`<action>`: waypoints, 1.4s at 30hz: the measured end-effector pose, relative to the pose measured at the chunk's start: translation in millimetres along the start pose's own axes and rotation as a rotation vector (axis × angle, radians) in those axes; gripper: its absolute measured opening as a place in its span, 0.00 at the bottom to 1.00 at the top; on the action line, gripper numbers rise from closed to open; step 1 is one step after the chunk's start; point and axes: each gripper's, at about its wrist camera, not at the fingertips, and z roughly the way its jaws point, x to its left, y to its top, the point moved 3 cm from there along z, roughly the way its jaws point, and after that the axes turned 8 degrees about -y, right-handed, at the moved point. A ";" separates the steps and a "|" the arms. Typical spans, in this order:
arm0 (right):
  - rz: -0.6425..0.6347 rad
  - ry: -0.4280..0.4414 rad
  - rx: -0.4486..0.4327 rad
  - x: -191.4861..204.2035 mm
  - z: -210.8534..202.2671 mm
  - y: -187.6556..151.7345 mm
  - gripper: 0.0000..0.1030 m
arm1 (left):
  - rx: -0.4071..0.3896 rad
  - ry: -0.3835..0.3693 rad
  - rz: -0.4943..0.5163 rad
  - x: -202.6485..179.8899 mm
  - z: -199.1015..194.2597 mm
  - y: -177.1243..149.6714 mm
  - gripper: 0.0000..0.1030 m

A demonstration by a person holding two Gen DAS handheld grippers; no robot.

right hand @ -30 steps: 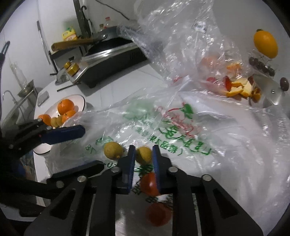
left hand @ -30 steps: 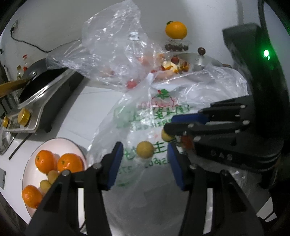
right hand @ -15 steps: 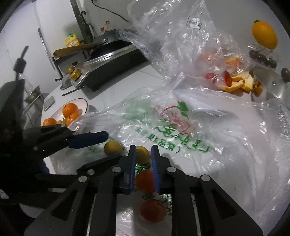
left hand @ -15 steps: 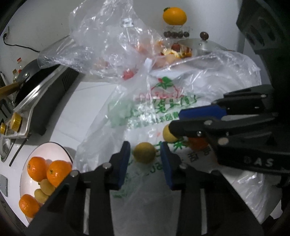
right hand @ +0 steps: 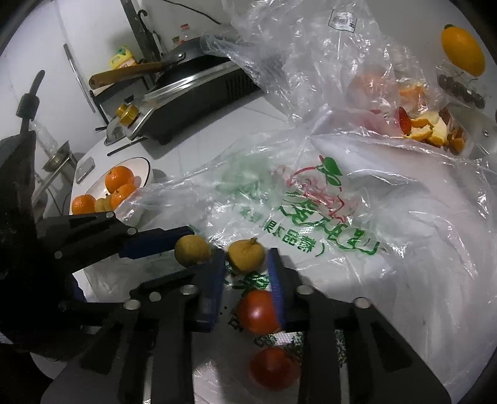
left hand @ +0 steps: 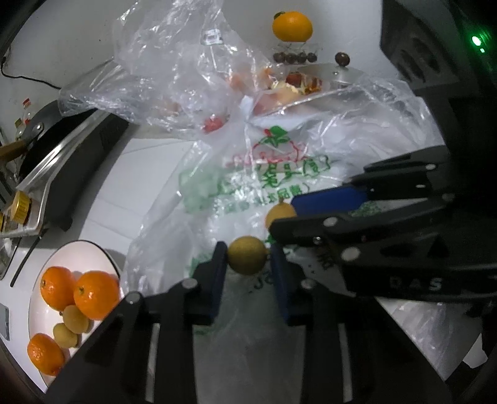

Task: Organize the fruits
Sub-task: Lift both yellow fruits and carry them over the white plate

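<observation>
Your left claw point(left hand: 247, 256) is pinching a small round yellow fruit point(left hand: 247, 254) between its blue pads, held above the printed plastic bag point(left hand: 279, 174). Your right claw point(right hand: 245, 264) grips a second yellow fruit point(right hand: 245, 257), duller and slightly lumpy with a small stem nub on top; its pads press on both sides of it. The two fruits sit just beside each other, both over the near edge of the bag.

The bag is thin and translucent, with a red and green fruit logo and green Chinese characters that you cannot read clearly from these views. On the body of the right claw, seen from the left camera, the letters "DAS" point(left hand: 414, 283) are legible. A crumpled clear bag point(right hand: 310, 52) behind carries a small white barcode label point(right hand: 342, 19), too small to read.

Two red tomatoes point(right hand: 259, 310) lie inside the printed bag, just under the right claw. To your left, a white plate point(left hand: 77, 251) on the table point(left hand: 130, 174) holds oranges point(left hand: 96, 293) and a few small yellow fruits point(left hand: 74, 317). Orange peel pieces point(right hand: 428, 130) lie on a metal tray far right.
</observation>
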 end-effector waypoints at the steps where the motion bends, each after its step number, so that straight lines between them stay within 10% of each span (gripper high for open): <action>1: -0.003 -0.006 -0.001 0.6 -0.3 0.1 0.27 | -0.003 -0.002 0.000 0.1 -1.5 -0.3 0.28; 42: -0.092 -0.086 -0.169 69.6 -84.6 10.7 0.27 | -0.207 0.030 -0.083 16.3 -123.3 -27.5 0.28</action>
